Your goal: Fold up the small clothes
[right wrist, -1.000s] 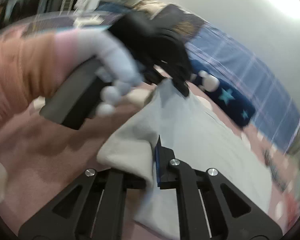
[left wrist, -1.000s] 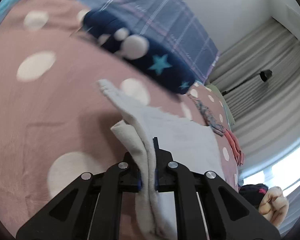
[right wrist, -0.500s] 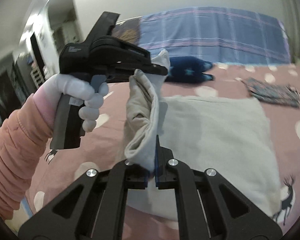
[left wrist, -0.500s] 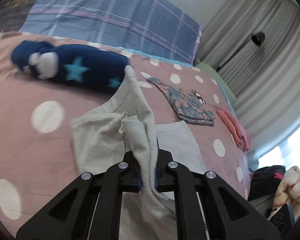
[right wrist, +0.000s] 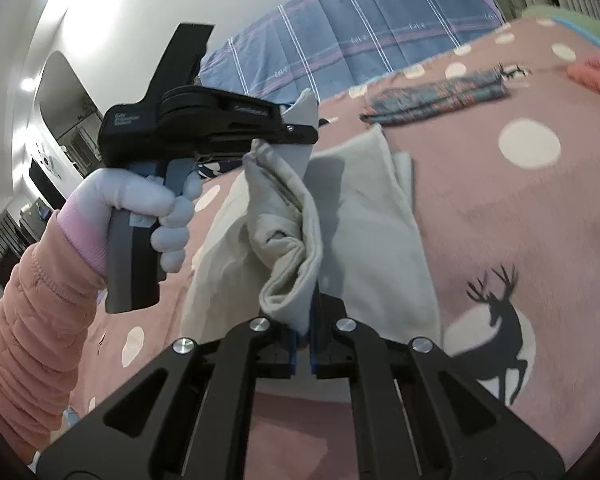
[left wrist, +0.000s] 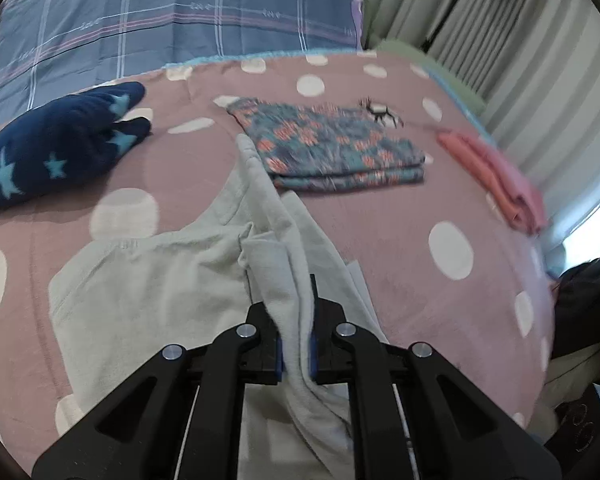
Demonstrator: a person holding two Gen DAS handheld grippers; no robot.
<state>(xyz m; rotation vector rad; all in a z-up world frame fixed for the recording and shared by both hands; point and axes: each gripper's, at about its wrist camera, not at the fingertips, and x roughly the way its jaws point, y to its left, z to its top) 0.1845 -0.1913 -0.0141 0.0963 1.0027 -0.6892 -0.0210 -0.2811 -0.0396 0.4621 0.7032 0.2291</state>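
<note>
We see the left tongs (left wrist: pixel 296 340) closed tight on a bunched fold of the pale grey garment (left wrist: pixel 148 280), the cloth squeezed between the blue pads and trailing down past them. The right tongs (right wrist: pixel 302 344) are likewise clamped on another gathered edge of the same garment (right wrist: pixel 364 216), which rises from their pads in a loose roll toward the left tongs (right wrist: pixel 300 130). In the right wrist view we also see the left hand (right wrist: pixel 148 204), gloved in white with a pink quilted sleeve (right wrist: pixel 28 320), gripping the handle of its tool above the bed.

The garment hangs lifted at both pinched spots while the rest of it lies spread on the pink bedcover (left wrist: pixel 400 232) with white dots and a black deer print (right wrist: pixel 500 320). Beyond it, apart from the grey cloth, lies a folded teal garment with orange flecks (left wrist: pixel 332 148). Farther right rests a folded pink garment (left wrist: pixel 496 176), near the bed's edge. To the left sits a navy plush item with light blue stars (left wrist: pixel 56 148); we think it is a soft toy or slipper, though the blur leaves that unsure. A blue plaid pillow (left wrist: pixel 180 20) stands at the head of the bed, and grey curtains (left wrist: pixel 520 40) hang to the right.
</note>
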